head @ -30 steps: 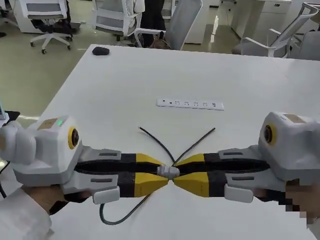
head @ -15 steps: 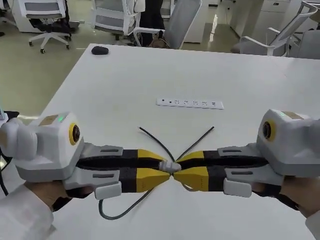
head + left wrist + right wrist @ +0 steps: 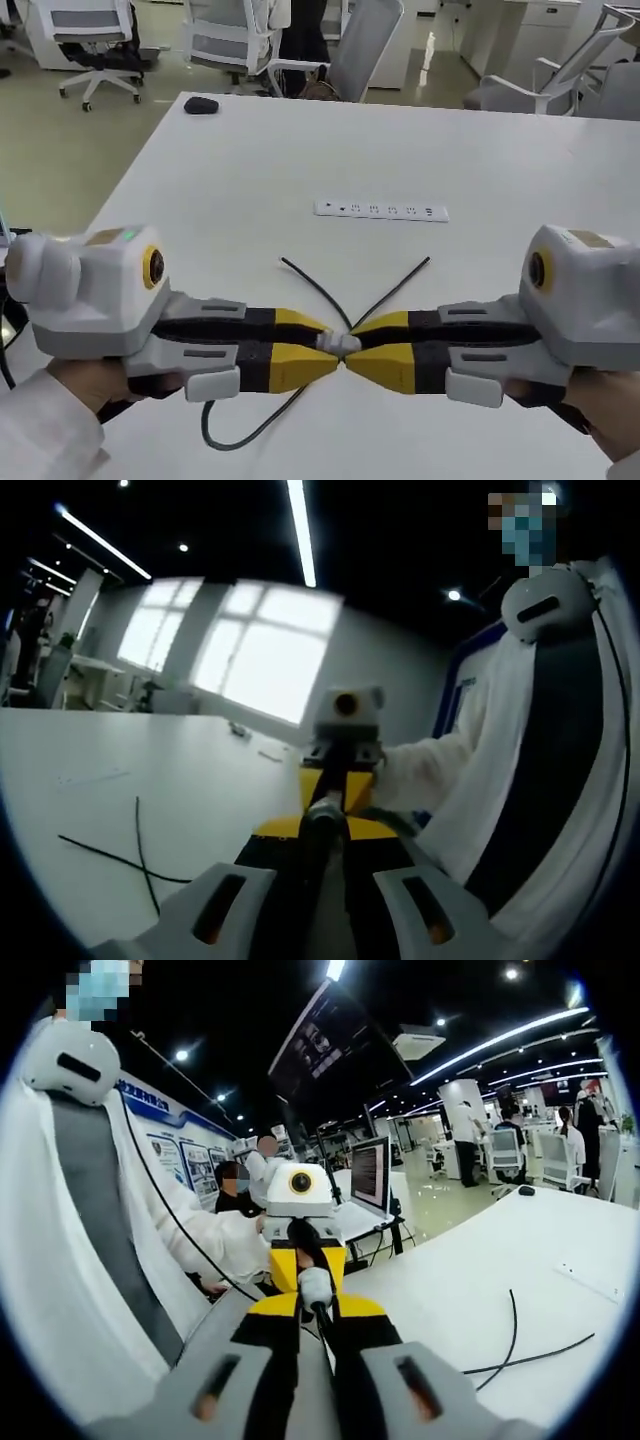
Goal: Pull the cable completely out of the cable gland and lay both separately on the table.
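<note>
Left gripper [image 3: 322, 346] and right gripper [image 3: 355, 352] meet tip to tip just above the white table [image 3: 300, 150]. The left one's jaws are closed on the pale cable gland [image 3: 338, 342]. The right one's jaws are clamped on the black cable [image 3: 395, 288] just beside it. The cable's loose ends cross on the table behind the grippers.

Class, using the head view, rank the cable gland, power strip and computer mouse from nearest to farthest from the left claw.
1. cable gland, held at the tips of the left claw.
2. power strip, mid-table beyond.
3. computer mouse, far edge, left.
</note>
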Demonstrator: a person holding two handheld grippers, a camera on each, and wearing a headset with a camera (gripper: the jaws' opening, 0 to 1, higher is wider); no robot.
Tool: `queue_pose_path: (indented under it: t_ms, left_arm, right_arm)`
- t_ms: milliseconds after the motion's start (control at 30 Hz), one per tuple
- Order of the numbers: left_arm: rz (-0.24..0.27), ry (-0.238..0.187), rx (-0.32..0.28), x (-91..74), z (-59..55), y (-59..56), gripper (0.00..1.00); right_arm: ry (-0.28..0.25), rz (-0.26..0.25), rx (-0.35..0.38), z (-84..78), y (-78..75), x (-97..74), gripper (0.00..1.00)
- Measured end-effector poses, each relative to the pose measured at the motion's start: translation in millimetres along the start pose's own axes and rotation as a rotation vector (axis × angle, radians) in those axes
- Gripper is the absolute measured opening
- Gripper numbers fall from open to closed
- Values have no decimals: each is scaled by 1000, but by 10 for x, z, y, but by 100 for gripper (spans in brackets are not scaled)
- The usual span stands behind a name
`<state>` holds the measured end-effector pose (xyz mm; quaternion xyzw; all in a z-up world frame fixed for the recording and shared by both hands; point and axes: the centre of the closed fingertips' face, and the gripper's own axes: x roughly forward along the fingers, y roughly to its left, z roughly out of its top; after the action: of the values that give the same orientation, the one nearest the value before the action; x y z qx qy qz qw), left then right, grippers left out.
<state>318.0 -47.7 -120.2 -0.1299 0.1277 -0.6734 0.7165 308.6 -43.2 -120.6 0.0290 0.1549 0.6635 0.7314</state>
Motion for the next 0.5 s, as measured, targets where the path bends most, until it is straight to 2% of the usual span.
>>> queue_pose_path:
  t_ms: [33,67,167,233,400,500]
  left_arm:
    - [-2,1,-8,0,-2,1,13]
    - [-5,-7,-43,-16,-6,-4,13]
    - [-12,-33,-78,-30,16,5,13]
    - [-14,-30,-86,-29,10,7,13]
    - [-29,-2,-133,-19,-22,-13,13]
    - [-39,-13,-181,-22,-2,-15,13]
  right_arm:
    - [-11,-5,-32,20,-4,1,8]
    - [-6,-12,-24,9,1,-7,8]
    - [-29,-24,-51,53,-1,-14,8]
    - [-23,-31,-61,57,-1,-17,8]
    - [6,-50,-142,53,30,-33,7]
    - [10,-66,-185,60,26,-37,7]
